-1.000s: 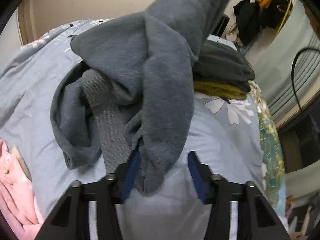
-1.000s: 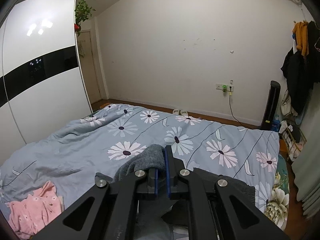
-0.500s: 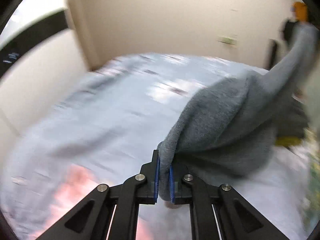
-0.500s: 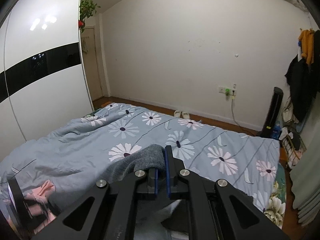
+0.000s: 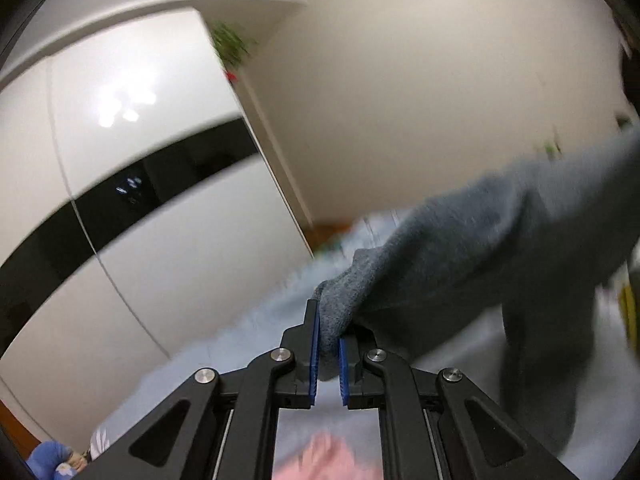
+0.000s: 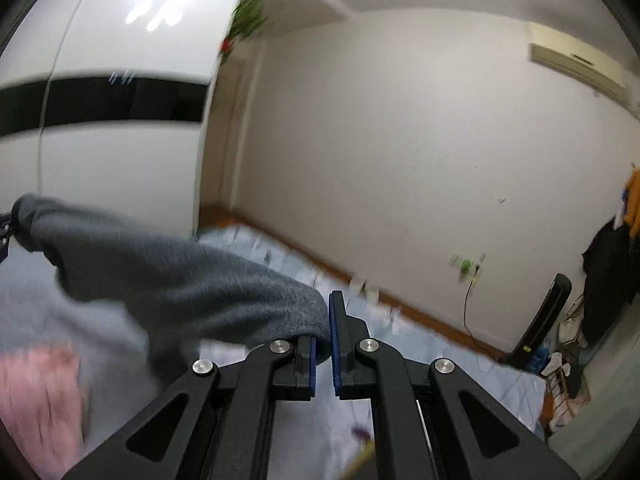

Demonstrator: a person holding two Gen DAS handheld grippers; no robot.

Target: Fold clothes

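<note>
A grey fleece garment (image 5: pixel 472 264) hangs in the air, stretched between my two grippers above the bed. My left gripper (image 5: pixel 328 344) is shut on one corner of it; the cloth runs off to the right and a fold hangs down. My right gripper (image 6: pixel 323 340) is shut on another corner of the same garment (image 6: pixel 180 280), which stretches off to the left. The left gripper shows at the far left edge of the right wrist view (image 6: pixel 6 224), where the cloth ends. Both views are blurred by motion.
A blue bedspread with white daisies (image 6: pixel 420 348) lies below. A pink garment (image 6: pixel 36 392) lies on the bed at the left, and also shows in the left wrist view (image 5: pixel 328 460). A white wardrobe with a black band (image 5: pixel 120 200) stands behind. Dark clothes hang at the right (image 6: pixel 608 272).
The left gripper has shut on the grey garment and lifted it off the bed. Both grippers have risen and moved apart, stretching the cloth between them. Both cameras have tilted up towards the wall.
</note>
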